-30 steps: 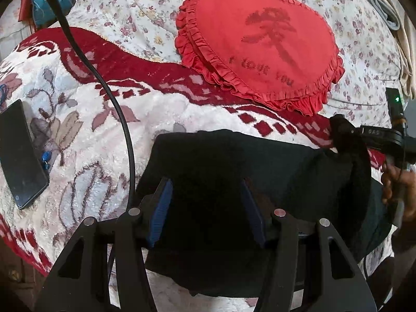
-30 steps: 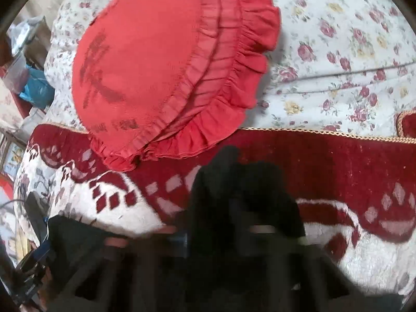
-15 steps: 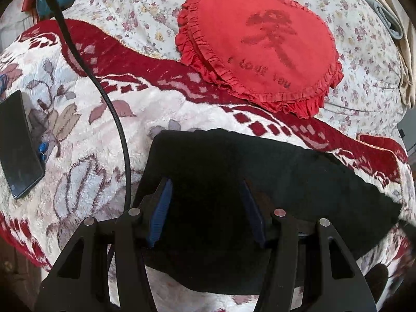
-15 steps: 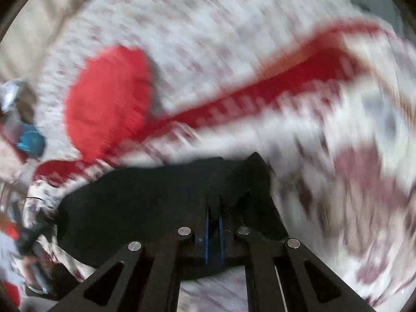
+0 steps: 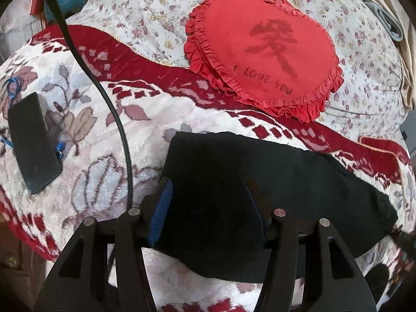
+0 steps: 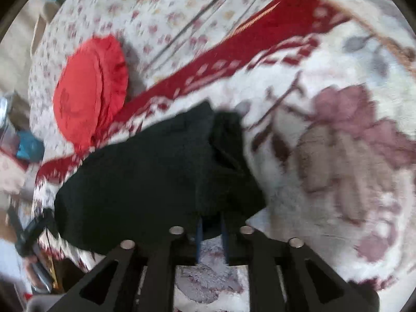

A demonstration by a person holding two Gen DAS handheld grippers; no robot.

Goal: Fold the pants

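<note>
The black pants (image 5: 273,182) lie folded in a long flat shape on the white and red floral blanket (image 5: 91,156). My left gripper (image 5: 208,208) is open, its blue-padded fingers (image 5: 161,208) straddling the pants' near left end. In the right wrist view the pants (image 6: 145,176) stretch to the left. My right gripper (image 6: 211,223) has its jaws a narrow gap apart at the rumpled right end of the pants; whether it still pinches cloth is hidden.
A red heart-shaped ruffled cushion (image 5: 262,52) lies beyond the pants on the flowered sheet (image 5: 135,7). A black phone (image 5: 32,143) lies on the blanket at the left. A black cable (image 5: 104,98) runs down past the left fingers.
The right gripper has swung out to the right, laying the pants out long and flat. Its jaws have parted slightly. The left gripper has stayed in place.
</note>
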